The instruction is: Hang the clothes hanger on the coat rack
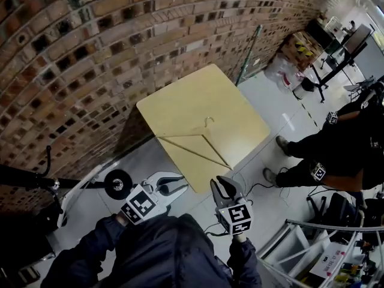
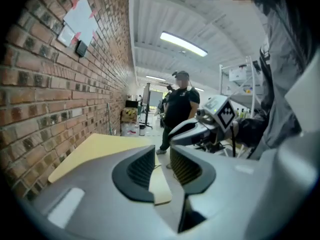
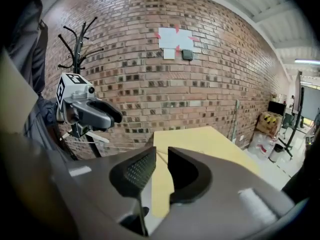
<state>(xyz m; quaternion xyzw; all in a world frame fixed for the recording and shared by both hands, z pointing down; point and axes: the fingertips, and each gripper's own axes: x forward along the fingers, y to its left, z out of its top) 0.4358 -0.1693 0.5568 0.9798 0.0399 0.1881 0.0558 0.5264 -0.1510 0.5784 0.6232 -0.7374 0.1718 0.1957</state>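
A wooden clothes hanger point(image 1: 198, 147) with a metal hook lies flat on the yellow table point(image 1: 180, 104), near its front edge. The black coat rack point(image 3: 75, 44) stands against the brick wall, left of the table; its round base point(image 1: 117, 183) is on the floor beside my left gripper. My left gripper point(image 1: 174, 183) point(image 2: 162, 156) hovers just short of the table's near corner, jaws apart with nothing between them. My right gripper point(image 1: 227, 186) point(image 3: 161, 156) is beside it, to the right, also open and empty, pointing at the table.
A person in dark clothes point(image 1: 324, 155) stands on the floor to the right of the table. A green pole point(image 1: 249, 53) leans on the brick wall point(image 1: 72, 71) behind it. White shelving point(image 1: 312, 245) stands at the lower right, and boxes point(image 1: 300, 47) at the far back.
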